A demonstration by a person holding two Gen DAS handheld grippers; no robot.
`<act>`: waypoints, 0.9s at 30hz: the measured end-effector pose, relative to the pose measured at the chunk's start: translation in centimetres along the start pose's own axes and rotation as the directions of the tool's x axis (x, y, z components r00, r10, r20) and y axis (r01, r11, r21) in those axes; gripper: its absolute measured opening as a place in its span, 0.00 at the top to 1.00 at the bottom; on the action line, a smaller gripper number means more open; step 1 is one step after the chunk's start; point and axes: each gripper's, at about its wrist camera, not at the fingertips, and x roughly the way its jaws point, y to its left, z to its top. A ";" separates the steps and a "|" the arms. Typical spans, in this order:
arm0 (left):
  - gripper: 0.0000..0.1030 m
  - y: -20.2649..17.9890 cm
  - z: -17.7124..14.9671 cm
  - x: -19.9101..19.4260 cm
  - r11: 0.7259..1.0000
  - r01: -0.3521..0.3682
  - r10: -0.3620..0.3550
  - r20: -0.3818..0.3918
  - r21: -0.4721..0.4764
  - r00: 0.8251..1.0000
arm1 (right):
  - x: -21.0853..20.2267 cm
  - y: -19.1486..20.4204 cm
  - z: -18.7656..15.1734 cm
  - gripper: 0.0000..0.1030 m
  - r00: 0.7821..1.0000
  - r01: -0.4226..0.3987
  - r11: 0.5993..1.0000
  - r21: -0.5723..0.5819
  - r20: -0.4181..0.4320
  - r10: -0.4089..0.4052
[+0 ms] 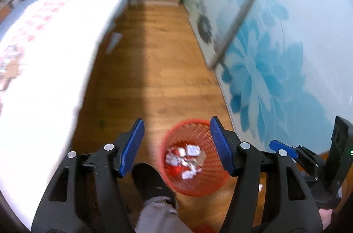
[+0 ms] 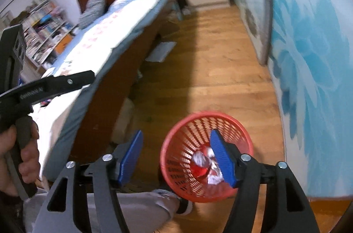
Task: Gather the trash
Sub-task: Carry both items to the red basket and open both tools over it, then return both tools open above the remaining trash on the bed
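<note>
crumpled wrappers (image 1: 186, 159) in red basket (image 1: 176, 138)

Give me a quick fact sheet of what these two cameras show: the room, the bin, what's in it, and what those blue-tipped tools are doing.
room: bedroom, bed beside a wooden floor
bin: red mesh basket standing upright on the floor
contents: crumpled white and red wrappers
left gripper: fingers apart, nothing between them
right gripper: fingers apart, nothing held, above the basket
also seen: person's dark shoe next to the basket
</note>
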 end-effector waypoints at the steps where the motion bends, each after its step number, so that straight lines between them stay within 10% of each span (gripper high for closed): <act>1: 0.36 0.9 0.2 -1.1 1.000 -0.009 0.009 0.025 -0.014 1.000 | -0.2 1.1 0.5 0.36 1.000 -0.010 1.000 -0.018 0.008 0.010; 8: 0.25 13.3 0.5 -12.3 0.965 -0.105 0.163 0.235 -0.241 0.958 | 0.1 13.9 6.3 0.32 0.988 -0.117 0.973 -0.197 0.072 0.133; 13: 0.25 22.8 -2.3 -15.8 0.897 -0.211 0.315 0.228 -0.389 0.921 | 2.7 24.2 10.8 0.29 0.971 -0.191 0.933 -0.304 0.083 0.226; 19: 0.25 31.6 -6.4 -16.5 0.814 -0.230 0.352 0.138 -0.533 0.926 | 12.7 36.6 15.1 0.31 0.955 -0.285 0.857 -0.430 -0.045 0.294; 27: 0.25 36.7 -8.3 -15.0 0.775 -0.217 0.313 0.062 -0.593 0.948 | 24.4 40.8 17.5 0.44 0.988 -0.152 0.895 -0.420 -0.076 0.133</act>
